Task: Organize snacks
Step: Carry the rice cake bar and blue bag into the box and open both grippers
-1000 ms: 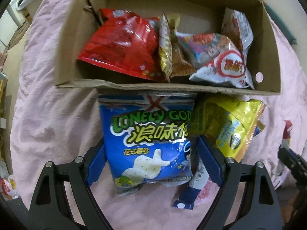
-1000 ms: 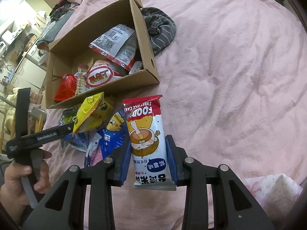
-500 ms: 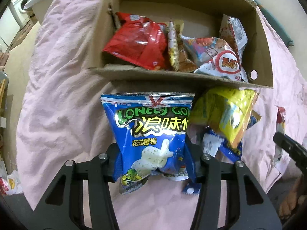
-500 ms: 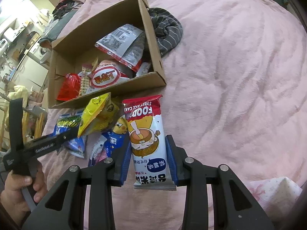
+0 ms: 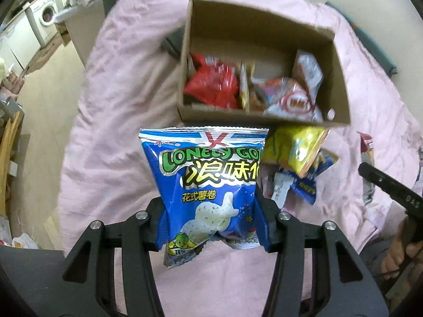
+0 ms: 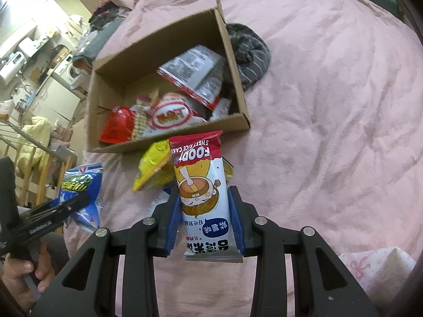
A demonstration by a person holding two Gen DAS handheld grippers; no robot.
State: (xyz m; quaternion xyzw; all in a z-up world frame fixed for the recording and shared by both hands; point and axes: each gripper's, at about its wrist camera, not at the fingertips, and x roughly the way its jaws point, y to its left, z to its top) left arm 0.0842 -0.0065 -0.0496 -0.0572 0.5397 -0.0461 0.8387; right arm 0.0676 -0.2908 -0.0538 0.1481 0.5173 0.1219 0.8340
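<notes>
My left gripper (image 5: 211, 222) is shut on a blue Lonely God chip bag (image 5: 208, 185) and holds it lifted above the pink bedspread, in front of the cardboard box (image 5: 264, 120). My right gripper (image 6: 205, 222) is shut on a white and red sweet rice cake packet (image 6: 202, 187), also lifted in front of the box (image 6: 171, 142). The box holds a red bag (image 5: 214, 84), a white and red bag (image 5: 293, 103) and other snacks. A yellow bag (image 5: 293, 148) and a small blue packet (image 5: 304, 185) lie on the bed near the box's front wall.
The pink bedspread (image 6: 330, 105) spreads wide to the right of the box. A grey striped cloth (image 6: 248, 55) lies against the box's right side. The bed's left edge drops to the floor (image 5: 39, 121). A washing machine (image 5: 45, 21) stands far left.
My left gripper closed on the blue chip bag and lifted it up and back from the bed. My right gripper rose a little with the rice cake packet still held.
</notes>
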